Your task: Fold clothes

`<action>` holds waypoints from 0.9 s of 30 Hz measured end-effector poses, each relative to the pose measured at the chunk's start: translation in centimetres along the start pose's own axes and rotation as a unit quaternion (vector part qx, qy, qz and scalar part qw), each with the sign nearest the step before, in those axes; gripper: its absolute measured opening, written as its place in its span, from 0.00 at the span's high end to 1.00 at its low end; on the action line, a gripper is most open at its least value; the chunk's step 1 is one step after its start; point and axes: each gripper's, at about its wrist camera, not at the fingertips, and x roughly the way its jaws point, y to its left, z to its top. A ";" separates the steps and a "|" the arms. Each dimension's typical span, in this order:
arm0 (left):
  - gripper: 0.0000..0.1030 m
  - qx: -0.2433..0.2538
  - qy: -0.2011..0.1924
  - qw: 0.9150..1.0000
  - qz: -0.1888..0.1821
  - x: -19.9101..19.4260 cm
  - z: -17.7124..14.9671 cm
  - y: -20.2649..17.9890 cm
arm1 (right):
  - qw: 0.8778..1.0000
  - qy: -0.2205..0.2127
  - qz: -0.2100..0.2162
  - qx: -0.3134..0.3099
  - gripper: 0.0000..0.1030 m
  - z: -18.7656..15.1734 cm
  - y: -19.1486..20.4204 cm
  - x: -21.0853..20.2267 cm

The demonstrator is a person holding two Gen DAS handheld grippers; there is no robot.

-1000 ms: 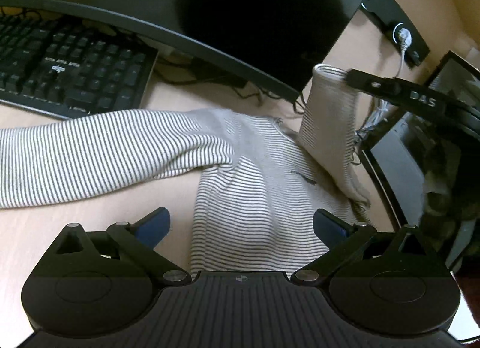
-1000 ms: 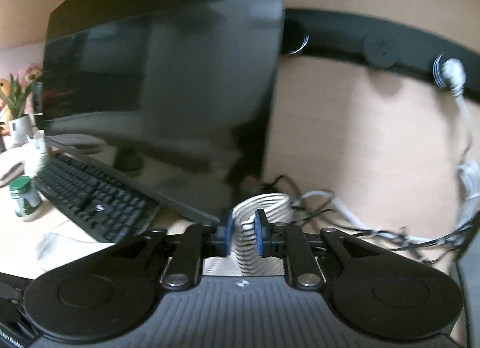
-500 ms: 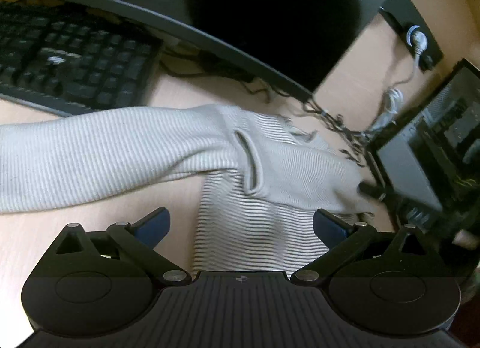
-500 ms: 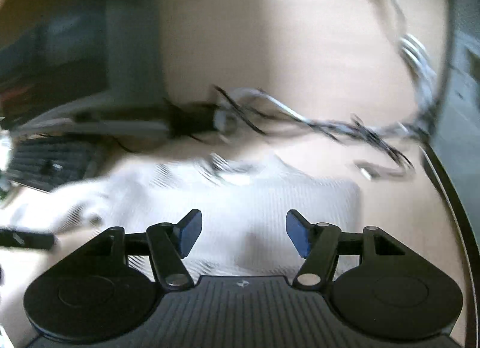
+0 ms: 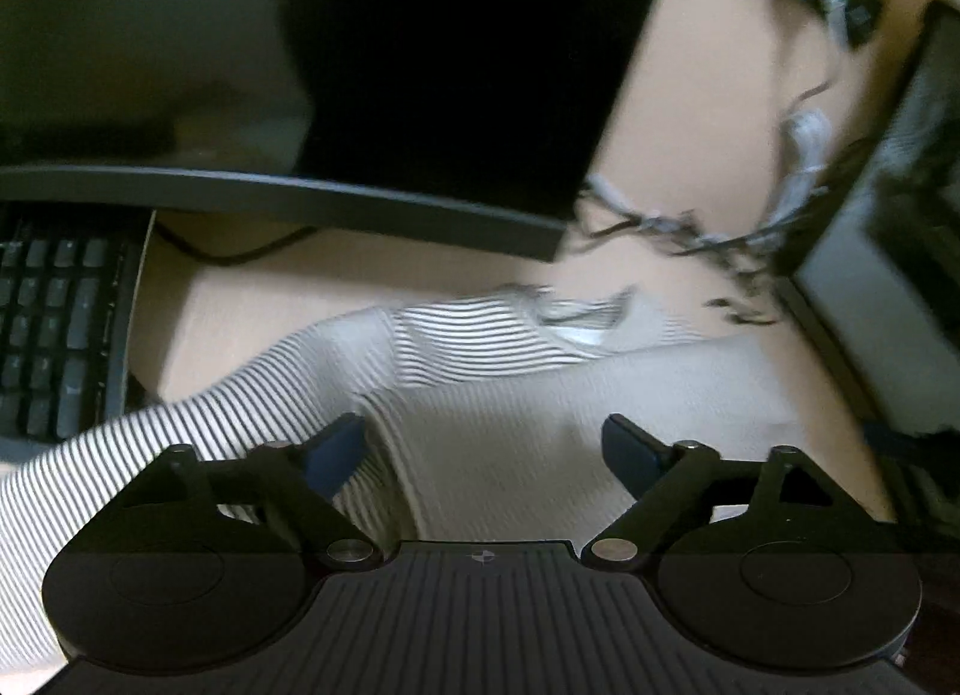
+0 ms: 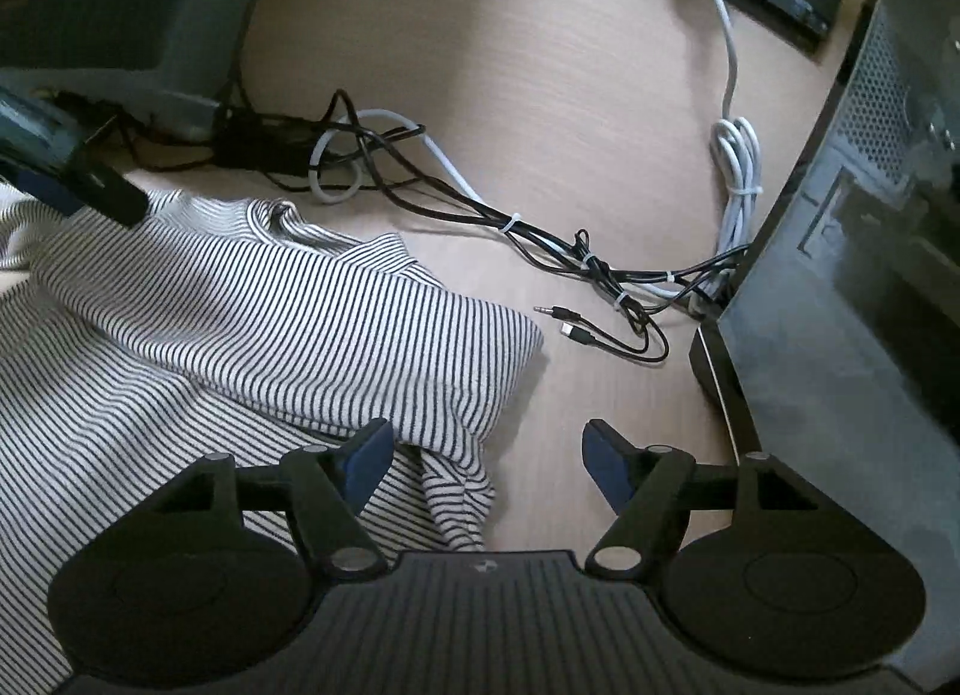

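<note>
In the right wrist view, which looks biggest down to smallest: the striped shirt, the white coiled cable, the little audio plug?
1. Striped shirt, by far the largest.
2. White coiled cable.
3. Audio plug, tiny.
The shirt lies nearest the camera, but the order is clear anyway.

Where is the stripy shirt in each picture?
Left wrist view: the stripy shirt lies across the middle, just ahead of the open left claw.
Right wrist view: the shirt fills the left half, its folded sleeve end reaching the open right claw.
Shared landmark: the tangled cables beyond the shirt.
</note>
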 end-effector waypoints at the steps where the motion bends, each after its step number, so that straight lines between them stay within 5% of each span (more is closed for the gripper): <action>1: 0.22 0.001 0.006 1.000 0.010 0.6 0.1 0.0 | 1.000 -0.002 0.002 0.001 0.32 -0.1 -0.1 -0.1; 4: 0.34 0.018 0.020 0.999 0.037 2.0 -0.3 -0.5 | 1.000 -0.007 0.011 0.006 0.32 -0.2 -0.4 -0.3; 8: 0.82 0.065 -0.013 0.996 0.051 1.3 -0.5 -1.7 | 0.999 -0.008 0.029 0.028 0.32 -0.5 -1.0 0.0; 9: 0.83 0.080 -0.028 0.995 0.044 0.8 -0.3 -2.3 | 0.999 -0.008 0.033 0.033 0.32 -0.6 -1.1 0.0; 14: 0.83 0.208 -0.134 0.967 0.052 -1.9 0.4 -5.9 | 0.998 -0.018 0.038 0.044 0.32 -0.1 -1.2 0.1; 17: 0.83 0.244 -0.119 0.961 0.058 -0.9 0.0 -5.5 | 0.998 -0.033 0.036 0.032 0.32 0.8 -0.8 0.3; 22: 0.63 0.203 -0.053 0.973 0.101 2.4 -1.1 -2.6 | 0.998 -0.046 0.041 0.027 0.34 1.8 0.1 1.1; 24: 0.44 0.151 -0.051 0.982 0.104 2.4 -0.9 -1.0 | 0.997 -0.045 0.059 0.029 0.41 2.3 0.6 1.6; 27: 0.41 0.094 -0.050 0.990 0.092 0.9 -0.3 0.3 | 0.993 -0.024 0.106 0.046 0.44 2.5 1.1 2.6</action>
